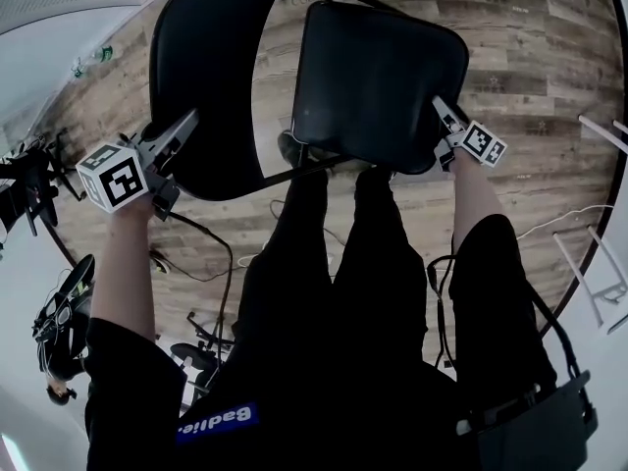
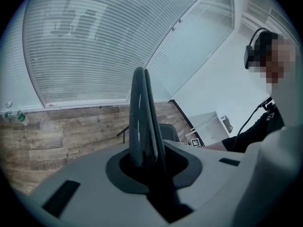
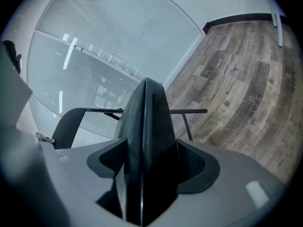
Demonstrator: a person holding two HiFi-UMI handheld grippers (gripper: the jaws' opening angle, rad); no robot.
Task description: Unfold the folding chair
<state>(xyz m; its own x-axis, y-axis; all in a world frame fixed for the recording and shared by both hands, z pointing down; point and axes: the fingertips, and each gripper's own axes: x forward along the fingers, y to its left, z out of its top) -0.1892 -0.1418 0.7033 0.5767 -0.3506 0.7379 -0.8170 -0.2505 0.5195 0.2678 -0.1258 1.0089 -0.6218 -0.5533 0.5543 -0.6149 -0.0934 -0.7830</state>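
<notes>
The black folding chair stands on the wooden floor in front of me. Its curved backrest [image 1: 201, 77] is at upper left and its padded seat [image 1: 378, 81] in the middle. My left gripper [image 1: 180, 133] is shut on the backrest's lower left edge; in the left gripper view the backrest [image 2: 141, 117] rises edge-on, pinched between the jaws. My right gripper [image 1: 444, 118] sits at the seat's right edge. In the right gripper view the seat's edge [image 3: 147, 136] lies between wide-standing jaws, with the chair's thin frame bar [image 3: 189, 111] behind it.
My dark-clothed legs [image 1: 334, 292] stand right below the seat. Black cables [image 1: 201, 263] trail over the floor at left, by dark equipment [image 1: 29, 189]. A white tube frame [image 1: 599, 273] stands at the right. Blinds on glass walls [image 2: 94, 46] close the room.
</notes>
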